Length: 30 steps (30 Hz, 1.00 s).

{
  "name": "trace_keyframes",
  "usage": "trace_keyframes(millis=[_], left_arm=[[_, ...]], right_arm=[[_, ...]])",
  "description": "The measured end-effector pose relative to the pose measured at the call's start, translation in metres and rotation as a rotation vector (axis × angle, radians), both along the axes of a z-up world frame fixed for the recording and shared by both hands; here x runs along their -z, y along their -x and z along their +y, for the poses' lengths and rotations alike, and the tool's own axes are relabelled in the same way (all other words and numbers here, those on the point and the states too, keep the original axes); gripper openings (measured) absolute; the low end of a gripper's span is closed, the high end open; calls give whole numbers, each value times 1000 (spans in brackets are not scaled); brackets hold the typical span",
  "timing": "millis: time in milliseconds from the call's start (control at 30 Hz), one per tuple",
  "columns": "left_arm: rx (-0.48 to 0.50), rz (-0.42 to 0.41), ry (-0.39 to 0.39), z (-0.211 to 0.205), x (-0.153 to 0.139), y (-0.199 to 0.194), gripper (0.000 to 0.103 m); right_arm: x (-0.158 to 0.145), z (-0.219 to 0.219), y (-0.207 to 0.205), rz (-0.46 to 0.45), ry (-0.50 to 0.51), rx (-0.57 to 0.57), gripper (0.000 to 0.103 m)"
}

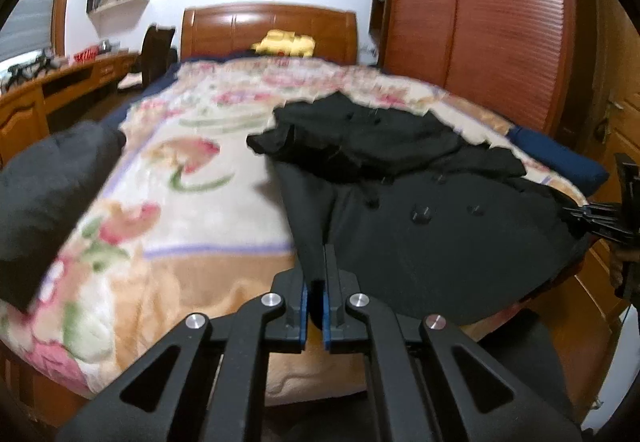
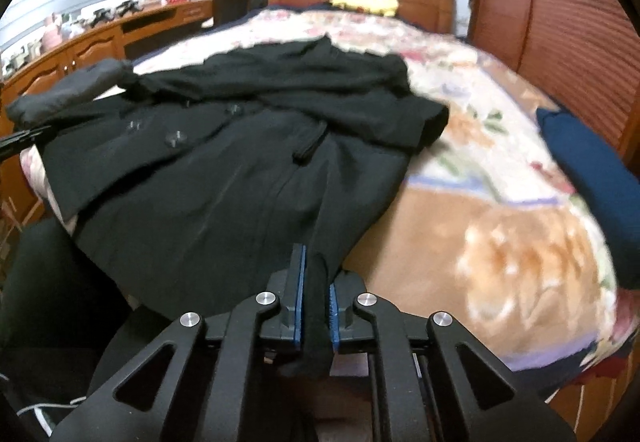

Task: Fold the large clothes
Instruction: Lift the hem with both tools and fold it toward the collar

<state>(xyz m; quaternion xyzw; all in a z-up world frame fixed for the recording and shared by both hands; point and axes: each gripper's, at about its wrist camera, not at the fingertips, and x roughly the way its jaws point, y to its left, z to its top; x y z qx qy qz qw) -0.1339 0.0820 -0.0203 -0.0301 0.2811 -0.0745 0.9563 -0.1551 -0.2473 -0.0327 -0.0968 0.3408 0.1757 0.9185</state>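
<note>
While the black coat (image 2: 224, 162) lies spread over the floral blanket (image 1: 192, 178) on the bed, its hem hangs at the near edge. The left tool (image 1: 316, 282) is clamped tight on one hem corner, and the right tool (image 2: 316, 282) pinches the other corner.

My right tongs (image 2: 316, 282) pinch the hem of the black buttoned coat (image 2: 224, 162) spread on the floral-blanketed bed (image 2: 500, 202).

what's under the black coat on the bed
The black coat lies on a floral blanket, which shows around it. Whatever lies beneath the coat's middle is covered.
</note>
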Motion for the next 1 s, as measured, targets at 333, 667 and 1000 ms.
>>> trace_keyframes(millis=[333,667,1000], left_arm=[[44,-148,-24,-17,-60,34,0],[29,-276,-10,-4,-123,56,0],[26,-348,-34,3,-152,88,0]], right_arm=[[-64,-11,12,-155,-78,-13,5],[-131,-7,32,-248,-74,-41,5],[-171,-8,61,-317,-88,-65,5]])
